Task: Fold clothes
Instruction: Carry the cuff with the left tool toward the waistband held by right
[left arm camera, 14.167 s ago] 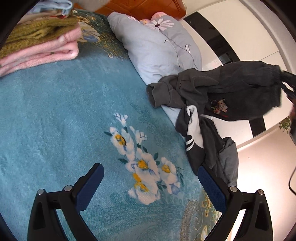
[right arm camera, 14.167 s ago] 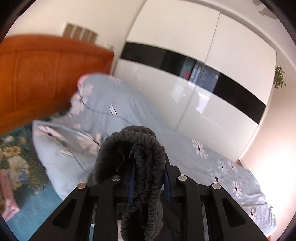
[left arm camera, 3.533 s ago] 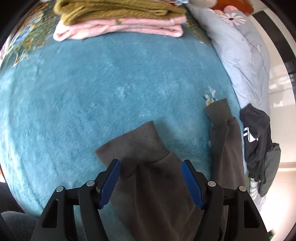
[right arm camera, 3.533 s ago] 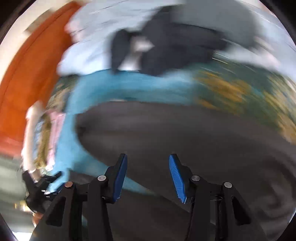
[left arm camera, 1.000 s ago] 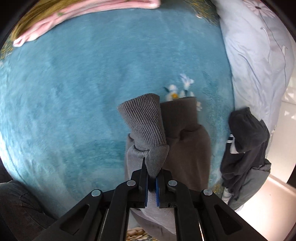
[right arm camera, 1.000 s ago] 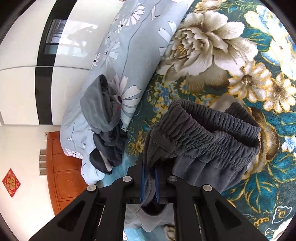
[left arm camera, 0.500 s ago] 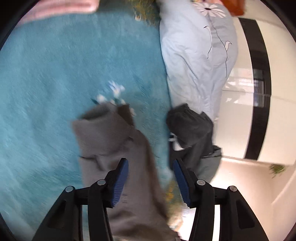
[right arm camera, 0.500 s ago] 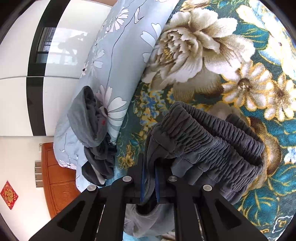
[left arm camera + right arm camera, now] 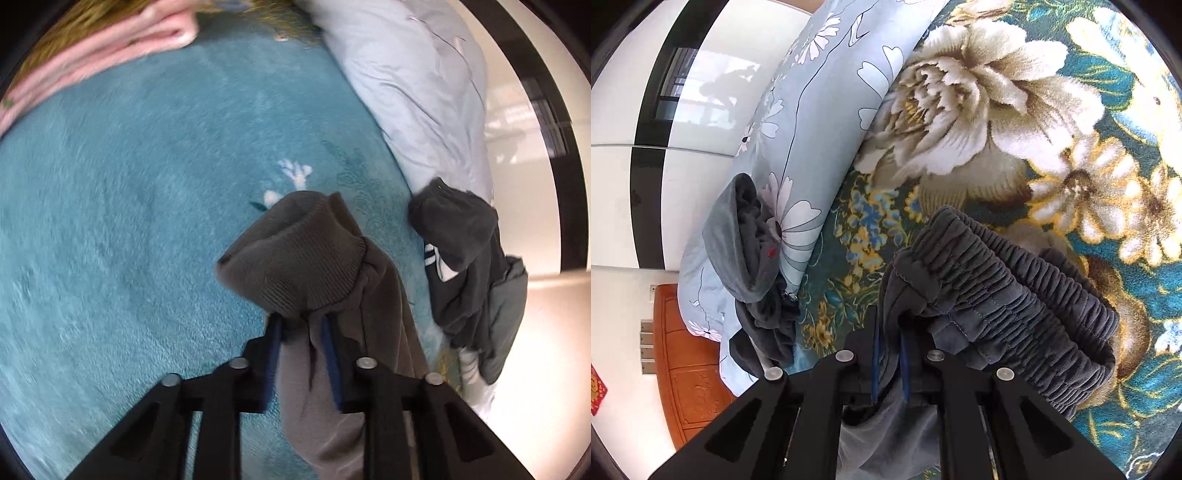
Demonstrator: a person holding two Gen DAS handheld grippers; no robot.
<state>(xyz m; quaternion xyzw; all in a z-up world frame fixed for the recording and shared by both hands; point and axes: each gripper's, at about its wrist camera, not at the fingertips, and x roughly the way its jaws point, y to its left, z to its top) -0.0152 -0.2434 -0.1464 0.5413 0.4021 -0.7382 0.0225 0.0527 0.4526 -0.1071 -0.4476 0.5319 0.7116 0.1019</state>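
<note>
A pair of grey sweatpants lies on the teal floral blanket. My left gripper is shut on the ribbed leg cuffs of the sweatpants and holds them bunched above the blanket. My right gripper is shut on the gathered elastic waistband of the same sweatpants, over the large flower pattern. The cloth between the two ends is hidden below the grippers.
A pile of dark unfolded clothes lies against the light blue floral pillow, and also shows in the right wrist view. Folded pink clothes sit at the far left. An orange wooden headboard and white wardrobe stand behind.
My left gripper was open half a second ago and has closed on the leg cuffs again and lifted them. My right gripper has kept its hold on the waistband and barely moved.
</note>
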